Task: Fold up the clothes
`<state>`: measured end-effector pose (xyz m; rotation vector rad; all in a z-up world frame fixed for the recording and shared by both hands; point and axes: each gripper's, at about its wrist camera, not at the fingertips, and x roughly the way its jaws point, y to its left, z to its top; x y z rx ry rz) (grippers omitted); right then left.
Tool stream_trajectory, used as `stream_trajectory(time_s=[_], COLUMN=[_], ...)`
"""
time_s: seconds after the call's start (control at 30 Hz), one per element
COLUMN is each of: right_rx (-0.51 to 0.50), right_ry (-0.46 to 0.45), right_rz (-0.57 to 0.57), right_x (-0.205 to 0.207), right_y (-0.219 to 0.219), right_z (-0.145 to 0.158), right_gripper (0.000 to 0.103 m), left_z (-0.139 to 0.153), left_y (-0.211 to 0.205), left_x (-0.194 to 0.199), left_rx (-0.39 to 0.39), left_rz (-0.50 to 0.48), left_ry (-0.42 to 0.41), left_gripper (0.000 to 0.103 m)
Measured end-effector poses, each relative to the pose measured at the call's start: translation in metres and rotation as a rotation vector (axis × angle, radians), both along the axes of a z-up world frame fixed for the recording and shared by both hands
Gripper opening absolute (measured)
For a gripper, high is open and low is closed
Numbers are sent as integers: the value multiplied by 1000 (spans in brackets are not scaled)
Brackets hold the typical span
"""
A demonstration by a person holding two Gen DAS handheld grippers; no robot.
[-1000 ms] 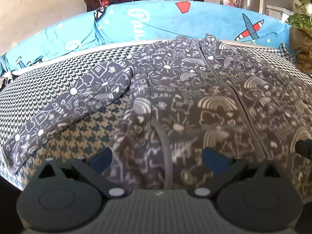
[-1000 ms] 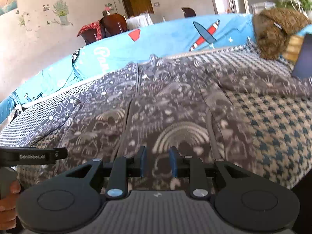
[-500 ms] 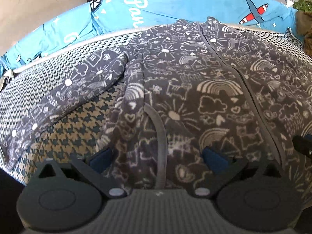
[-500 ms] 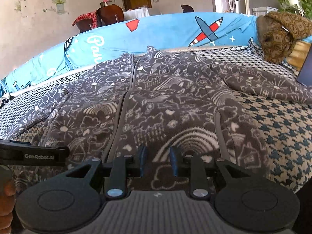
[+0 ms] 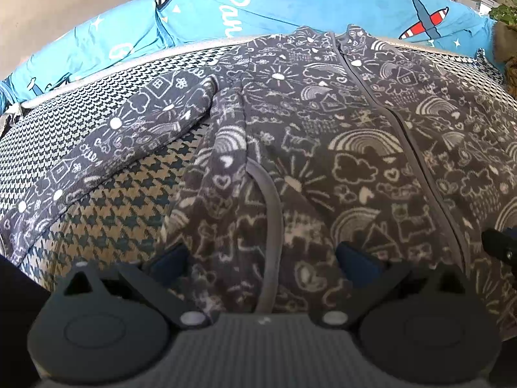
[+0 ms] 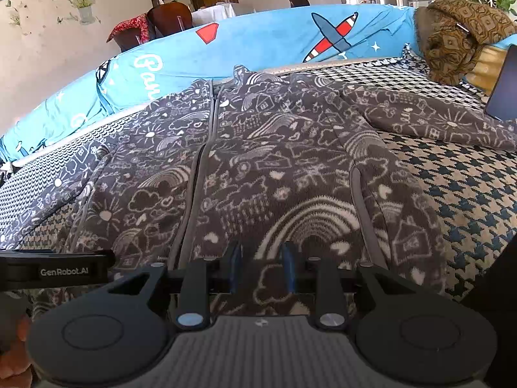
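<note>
Grey fleece jacket (image 5: 323,161), one, two sleeves outspread

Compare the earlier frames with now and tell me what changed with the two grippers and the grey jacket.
Both grippers have tipped down and closed in on the grey patterned jacket near its hem. The left gripper stays wide open over the fabric; the right gripper keeps its jaws narrow, with a gap between them. Nothing was gripped or released. The jacket stays spread flat, sleeves out, on the houndstooth cover.
</note>
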<state>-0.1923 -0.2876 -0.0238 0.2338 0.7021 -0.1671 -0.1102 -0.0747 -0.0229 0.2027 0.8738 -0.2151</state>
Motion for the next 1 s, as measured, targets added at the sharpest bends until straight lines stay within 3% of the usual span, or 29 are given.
stream_trajectory(time_s=[0.23,0.43,0.83,1.0], right_rx=[1,46,1,16], right_ry=[3,-27,-95,-77], right_rz=[-12,-5,31,-34], right_x=[0,-3,21,49], right_y=[2,1,1,-13], right_z=[1,8,22,23], right_gripper=[31,34,34,38], left_z=[5,15,33,23], left_y=[-9,-11,-34,-49], left_x=[-12,-14,39,65], left_rx=[61,20,-21,-7], left_rz=[-23,-52,-28,-12], left_ry=[-65,-95,-98,-76], left_gripper=[103,103,103,103])
